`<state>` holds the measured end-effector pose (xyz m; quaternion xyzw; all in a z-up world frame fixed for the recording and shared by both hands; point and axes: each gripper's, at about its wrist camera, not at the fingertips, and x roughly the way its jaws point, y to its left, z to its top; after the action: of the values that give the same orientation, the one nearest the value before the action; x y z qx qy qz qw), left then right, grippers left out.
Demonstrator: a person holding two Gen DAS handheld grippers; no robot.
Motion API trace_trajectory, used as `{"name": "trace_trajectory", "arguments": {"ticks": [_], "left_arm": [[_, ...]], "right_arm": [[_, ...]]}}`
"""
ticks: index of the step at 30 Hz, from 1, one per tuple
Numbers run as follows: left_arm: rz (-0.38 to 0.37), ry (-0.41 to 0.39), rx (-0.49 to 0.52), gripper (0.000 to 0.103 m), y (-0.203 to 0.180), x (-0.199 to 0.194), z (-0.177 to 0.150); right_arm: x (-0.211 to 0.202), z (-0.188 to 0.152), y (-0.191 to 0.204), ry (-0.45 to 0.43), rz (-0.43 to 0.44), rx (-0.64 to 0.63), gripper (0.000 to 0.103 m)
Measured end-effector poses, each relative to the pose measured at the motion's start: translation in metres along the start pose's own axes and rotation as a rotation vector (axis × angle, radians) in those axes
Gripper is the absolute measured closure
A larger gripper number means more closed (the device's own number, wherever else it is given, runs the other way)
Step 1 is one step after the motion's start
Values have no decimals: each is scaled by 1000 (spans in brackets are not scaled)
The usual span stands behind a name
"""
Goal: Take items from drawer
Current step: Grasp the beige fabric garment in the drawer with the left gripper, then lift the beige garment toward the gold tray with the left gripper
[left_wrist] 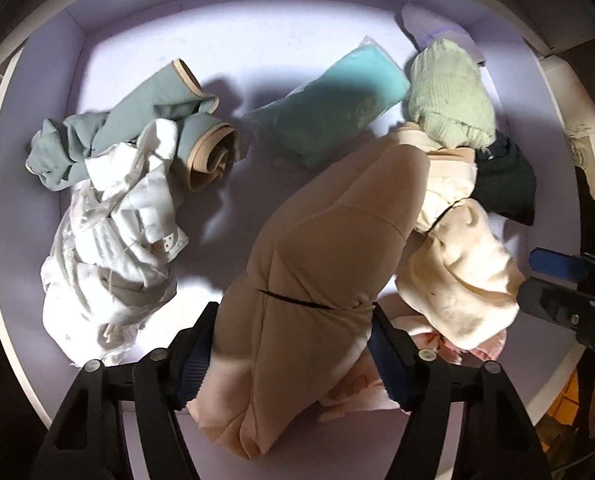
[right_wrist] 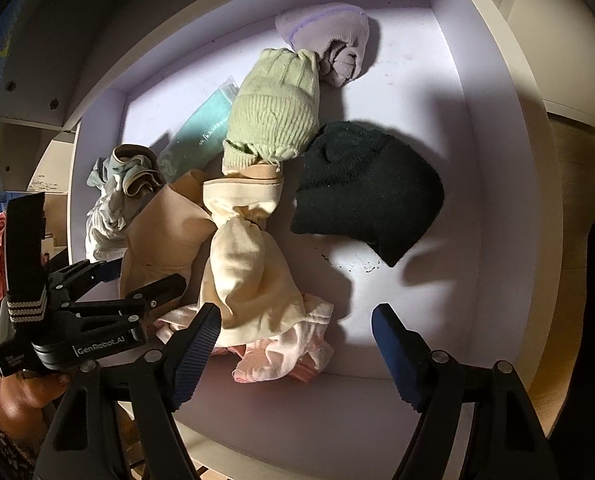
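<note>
The open white drawer holds loose clothing. My left gripper is open, its fingers straddling a bulky tan garment that fills the gap between them; from the right wrist it shows as the left gripper beside the tan garment. My right gripper is open over the drawer's front, with a pink cloth just under its left finger and nothing held. A cream garment lies against the tan one. Beyond it lie a green knit hat and a black knit hat.
A teal packet, a rolled grey-green garment and a crumpled white garment lie at the left. Lilac socks sit at the back. Bare drawer floor shows at the right. A hand holds the left gripper.
</note>
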<state>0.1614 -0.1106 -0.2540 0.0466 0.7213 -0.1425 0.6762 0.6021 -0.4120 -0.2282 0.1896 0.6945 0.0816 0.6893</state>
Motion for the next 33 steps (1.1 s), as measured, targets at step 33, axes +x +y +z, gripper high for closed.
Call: {"name": "trace_trajectory", "arguments": {"ticks": [33], "left_arm": [[-233,-358,15,37,20,-189,-44]], "right_arm": [[-18,-4,9,-21,39,-23,25]]}}
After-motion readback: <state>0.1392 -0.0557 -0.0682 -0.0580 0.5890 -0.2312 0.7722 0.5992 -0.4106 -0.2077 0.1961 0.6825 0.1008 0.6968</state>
